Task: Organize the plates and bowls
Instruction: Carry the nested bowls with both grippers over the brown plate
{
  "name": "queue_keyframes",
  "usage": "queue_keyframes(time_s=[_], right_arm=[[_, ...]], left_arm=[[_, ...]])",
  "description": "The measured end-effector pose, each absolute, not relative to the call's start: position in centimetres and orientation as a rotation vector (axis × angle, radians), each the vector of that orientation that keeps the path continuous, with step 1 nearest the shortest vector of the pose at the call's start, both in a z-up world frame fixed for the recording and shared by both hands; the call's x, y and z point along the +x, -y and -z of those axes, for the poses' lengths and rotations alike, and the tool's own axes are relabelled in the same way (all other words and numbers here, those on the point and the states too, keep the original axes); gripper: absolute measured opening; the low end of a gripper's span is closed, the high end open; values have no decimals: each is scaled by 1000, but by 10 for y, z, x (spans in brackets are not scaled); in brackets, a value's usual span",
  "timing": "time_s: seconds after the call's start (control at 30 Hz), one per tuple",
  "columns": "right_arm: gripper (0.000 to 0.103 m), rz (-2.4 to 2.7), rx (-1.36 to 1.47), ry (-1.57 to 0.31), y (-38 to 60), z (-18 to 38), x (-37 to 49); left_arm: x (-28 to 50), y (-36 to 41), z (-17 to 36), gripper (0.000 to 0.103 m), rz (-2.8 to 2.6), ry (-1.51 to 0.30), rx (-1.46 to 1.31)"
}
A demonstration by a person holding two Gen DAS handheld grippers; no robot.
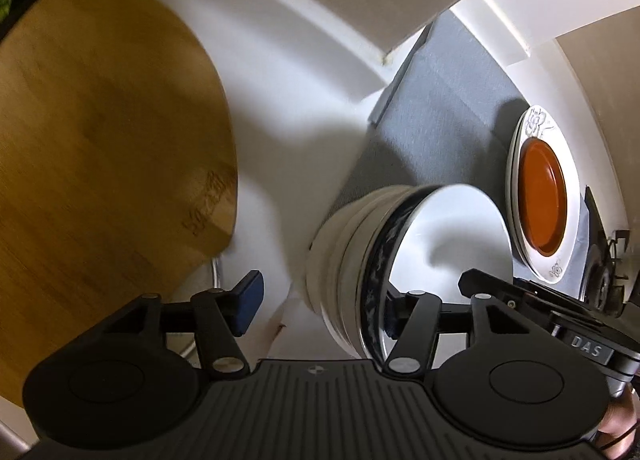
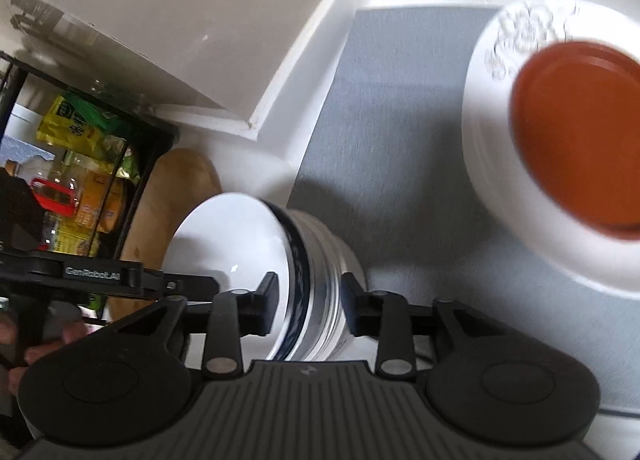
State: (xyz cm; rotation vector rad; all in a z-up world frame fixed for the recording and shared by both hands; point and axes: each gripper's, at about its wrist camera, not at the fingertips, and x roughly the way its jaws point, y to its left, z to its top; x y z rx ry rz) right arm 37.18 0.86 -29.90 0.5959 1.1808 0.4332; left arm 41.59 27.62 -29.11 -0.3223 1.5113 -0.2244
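Two grippers straddle one stack of bowls [image 2: 320,260] standing on the grey mat [image 2: 396,108]. I see my left gripper [image 1: 320,300] and my right gripper [image 2: 308,300] both parted, pads clear of the rims. A stack of white plates [image 2: 516,140] carrying an orange dish [image 2: 580,132] sits nearby on the mat.
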Motion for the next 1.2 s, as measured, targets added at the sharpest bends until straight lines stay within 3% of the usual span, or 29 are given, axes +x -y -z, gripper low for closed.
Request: queue_keyframes(time_s=[0.13,0.2,0.27,0.3,0.5,1.2], right_arm=[[72,-406,729,-1214,-1,317,371],[72,-420,827,-1248,1,333,370],[66,-420,869,-1251,2,342,367],[58,-411,855,-1248,1,342,366],[44,-432,826,-1211,5,332,362],[40,-385,815,-1113,40,293,344]], left_arm=[[416,-275,307,57,260,-1548,-375],[416,-280,318,48,297,-1584,-479],[415,-282,317,39,317,-1576,-501],[414,-281,314,38,325,-1561,-478],[402,-269,303,37,344,-1521,-368],[395,-222,261,39,411,-1446,-223]])
